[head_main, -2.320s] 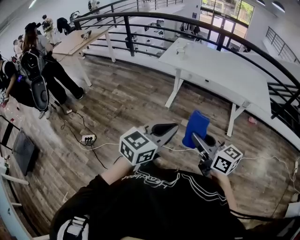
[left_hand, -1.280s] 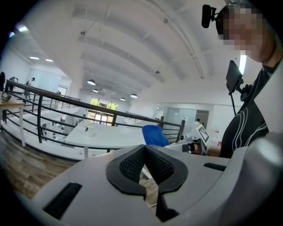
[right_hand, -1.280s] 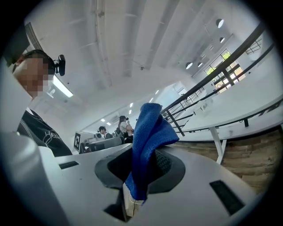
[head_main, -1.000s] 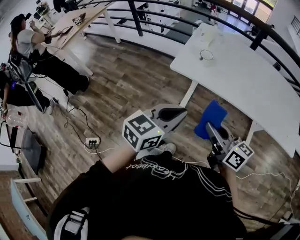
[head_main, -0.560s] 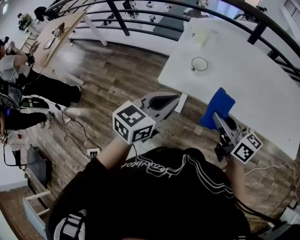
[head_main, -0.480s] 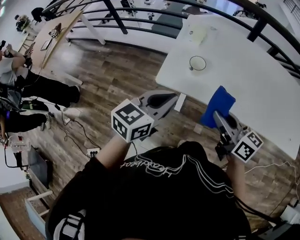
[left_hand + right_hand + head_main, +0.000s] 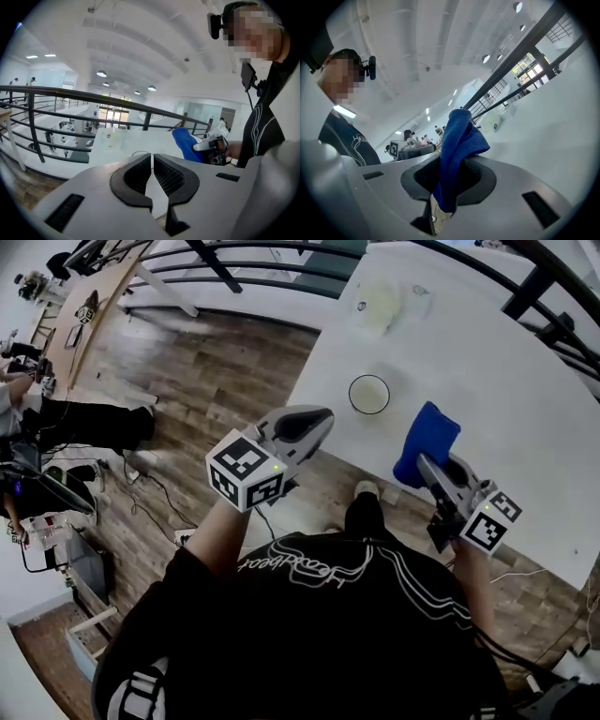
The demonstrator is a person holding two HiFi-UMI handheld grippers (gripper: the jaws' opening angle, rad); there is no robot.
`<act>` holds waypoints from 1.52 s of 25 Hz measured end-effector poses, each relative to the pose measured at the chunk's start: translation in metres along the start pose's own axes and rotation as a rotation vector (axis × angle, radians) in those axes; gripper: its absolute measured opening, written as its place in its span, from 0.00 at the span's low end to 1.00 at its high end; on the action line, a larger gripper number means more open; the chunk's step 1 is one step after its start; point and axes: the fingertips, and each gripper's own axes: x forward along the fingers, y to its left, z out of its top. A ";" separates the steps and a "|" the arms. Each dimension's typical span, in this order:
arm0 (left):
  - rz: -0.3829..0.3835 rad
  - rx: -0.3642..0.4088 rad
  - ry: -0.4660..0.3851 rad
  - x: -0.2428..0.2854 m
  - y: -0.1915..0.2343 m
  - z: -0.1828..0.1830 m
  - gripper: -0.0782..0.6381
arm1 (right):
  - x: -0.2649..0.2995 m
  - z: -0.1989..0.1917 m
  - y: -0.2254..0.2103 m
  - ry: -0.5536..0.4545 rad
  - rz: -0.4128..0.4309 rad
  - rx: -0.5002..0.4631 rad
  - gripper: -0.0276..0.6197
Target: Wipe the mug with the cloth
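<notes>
A white mug (image 7: 368,394) stands on the white table (image 7: 525,427), seen from above as a round rim. My left gripper (image 7: 314,418) hovers at the table's near edge, just short and left of the mug, jaws shut with nothing between them (image 7: 152,161). My right gripper (image 7: 427,463) is shut on a blue cloth (image 7: 427,440), which stands up from the jaws over the table, right of the mug. In the right gripper view the cloth (image 7: 458,140) hangs folded between the pads. The left gripper view shows the cloth (image 7: 187,143) at right.
A pale translucent bag (image 7: 373,306) lies on the table beyond the mug. A black railing (image 7: 539,282) runs behind the table. People stand at a wooden desk (image 7: 84,310) far left. A power strip (image 7: 183,538) and cables lie on the wood floor.
The person has walked up to the white table, so the mug now lies just ahead of both grippers. The right gripper still holds the cloth; the left stays shut.
</notes>
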 end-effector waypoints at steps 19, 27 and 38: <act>-0.193 0.235 0.226 0.105 0.116 -0.032 0.23 | 0.091 0.037 -0.057 0.161 0.085 0.065 0.14; -0.348 0.246 0.237 0.122 0.107 -0.041 0.23 | 0.102 0.034 -0.068 0.205 0.093 0.069 0.14; -0.465 0.224 0.173 0.123 0.097 -0.033 0.21 | 0.124 0.040 -0.068 0.294 0.159 0.003 0.14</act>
